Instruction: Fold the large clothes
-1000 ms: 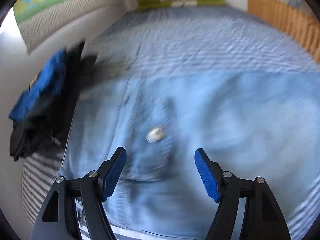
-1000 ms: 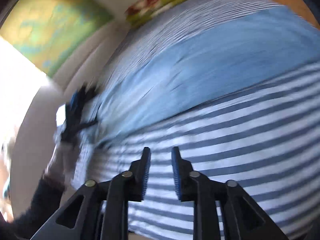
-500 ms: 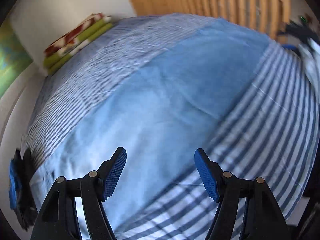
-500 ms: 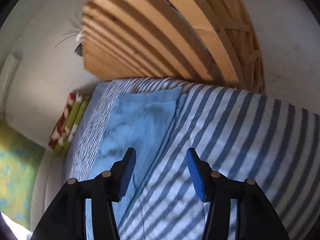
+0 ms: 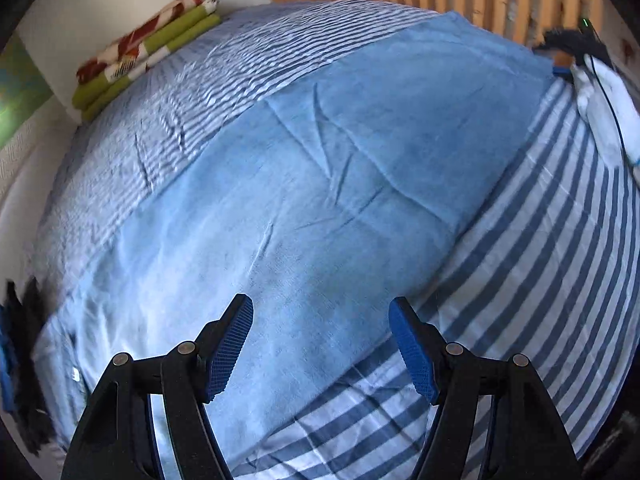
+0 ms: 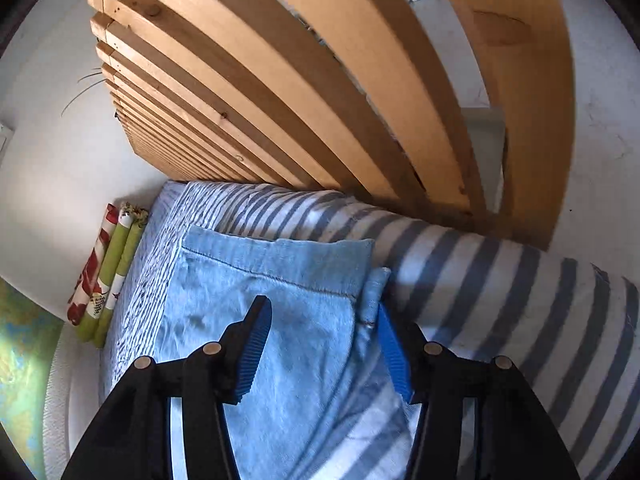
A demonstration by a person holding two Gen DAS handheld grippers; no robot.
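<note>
Light blue jeans (image 5: 340, 160) lie flat and lengthwise on the striped bedcover (image 5: 540, 260). My left gripper (image 5: 320, 308) hovers open over the middle of the legs, near their front edge, with nothing pinched between its blue pads. In the right wrist view, the leg hems (image 6: 276, 264) lie near the wooden slats. My right gripper (image 6: 322, 308) straddles the hem corner and its jaws are closing. The cloth lies between the pads, and the right pad (image 6: 390, 344) is close beside the folded edge. No pad visibly presses the fabric.
A folded red, white and green blanket (image 5: 148, 48) lies against the wall at the bed's far end. A slatted wooden frame (image 6: 280, 80) stands along the bed's far side. Dark and blue clothes (image 5: 20, 360) hang at the left edge. A white-sleeved hand (image 5: 600, 112) is at the right.
Both views swung away from the jeans' waistband and button toward the leg end. My right gripper, nearly shut a second ago, now stands wide over the hem corner.
</note>
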